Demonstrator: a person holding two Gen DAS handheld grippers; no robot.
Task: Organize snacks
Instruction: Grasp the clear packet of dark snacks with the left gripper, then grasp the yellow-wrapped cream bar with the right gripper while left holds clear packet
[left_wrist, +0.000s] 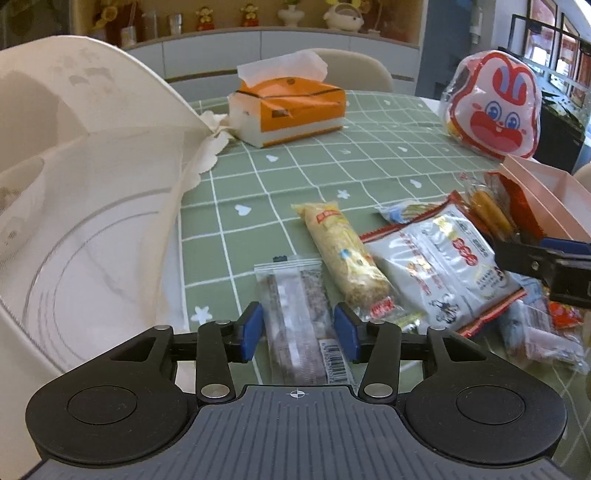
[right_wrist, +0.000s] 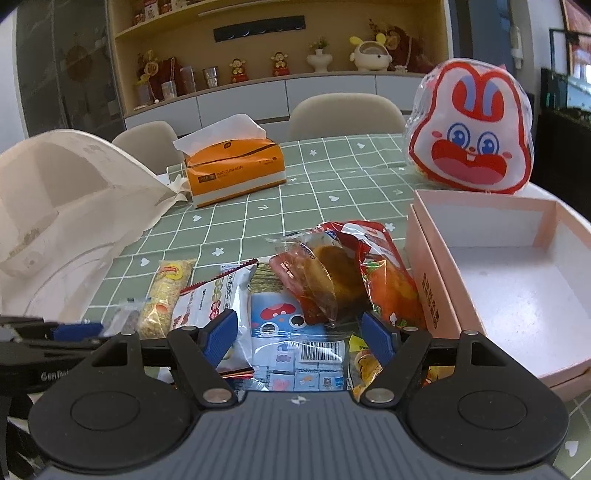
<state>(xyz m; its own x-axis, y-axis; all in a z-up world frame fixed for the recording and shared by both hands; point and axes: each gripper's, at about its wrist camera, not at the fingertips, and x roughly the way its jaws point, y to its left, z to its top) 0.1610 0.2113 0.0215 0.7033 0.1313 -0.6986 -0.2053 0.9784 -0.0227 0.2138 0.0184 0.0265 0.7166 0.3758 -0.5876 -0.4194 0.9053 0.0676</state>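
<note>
A heap of snack packets lies on the green checked tablecloth (left_wrist: 295, 173). My left gripper (left_wrist: 300, 330) is open, and a clear packet with a brown bar (left_wrist: 295, 291) lies flat on the cloth between its blue pads (left_wrist: 253, 330), which stand just off its sides. A yellow grain roll (left_wrist: 343, 254) and a white and red packet (left_wrist: 443, 266) lie to its right. My right gripper (right_wrist: 301, 336) is open above a blue cartoon packet (right_wrist: 280, 321), holding nothing. A red-wrapped brown cake (right_wrist: 325, 280) and an orange packet (right_wrist: 391, 291) lie just beyond it.
An open pink box (right_wrist: 517, 280) stands at the right, with a bunny-face bag (right_wrist: 472, 129) behind it. An orange tissue box (right_wrist: 232, 166) sits mid-table. A white mesh food cover (left_wrist: 85, 184) fills the left. Chairs (right_wrist: 343, 114) stand beyond the far edge.
</note>
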